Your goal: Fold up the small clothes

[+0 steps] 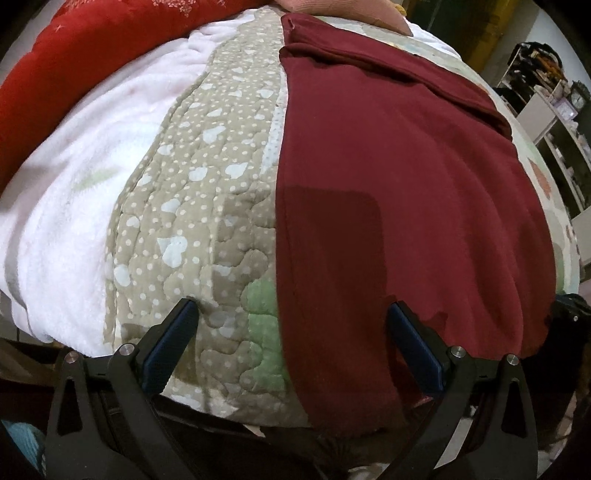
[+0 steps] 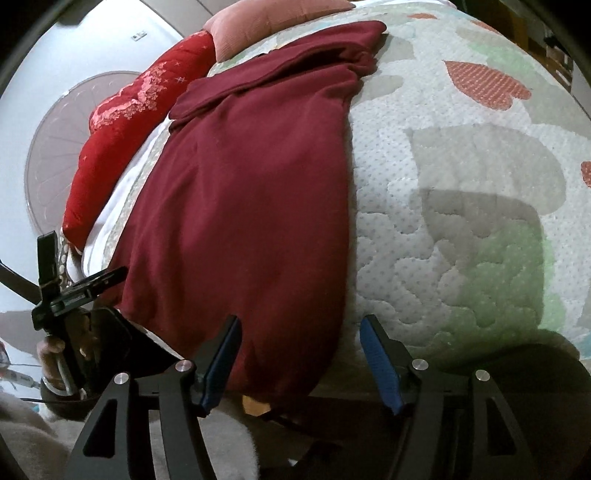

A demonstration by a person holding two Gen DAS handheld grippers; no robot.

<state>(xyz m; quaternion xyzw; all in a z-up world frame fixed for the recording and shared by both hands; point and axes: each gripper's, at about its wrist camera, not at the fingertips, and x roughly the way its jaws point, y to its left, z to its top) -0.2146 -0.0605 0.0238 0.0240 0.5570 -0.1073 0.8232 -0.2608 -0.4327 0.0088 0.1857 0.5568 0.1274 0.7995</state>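
Observation:
A maroon garment [image 1: 399,177] lies flat on the quilted bed, with a folded flap across its far end; it also shows in the right wrist view [image 2: 251,206]. My left gripper [image 1: 291,314] is open and empty, hovering over the garment's near left edge where it meets the quilt. My right gripper [image 2: 299,328] is open and empty, straddling the garment's near right corner at the bed's front edge. The left gripper also shows at the far left of the right wrist view [image 2: 70,288], held by a hand.
The bed has a patterned quilt [image 1: 214,184] [image 2: 461,206]. A white fleece blanket [image 1: 92,177] and a red cushion [image 1: 74,55] [image 2: 122,140] lie left of the garment. A pink pillow [image 2: 266,22] sits at the far end. Shelves [image 1: 554,129] stand at the right.

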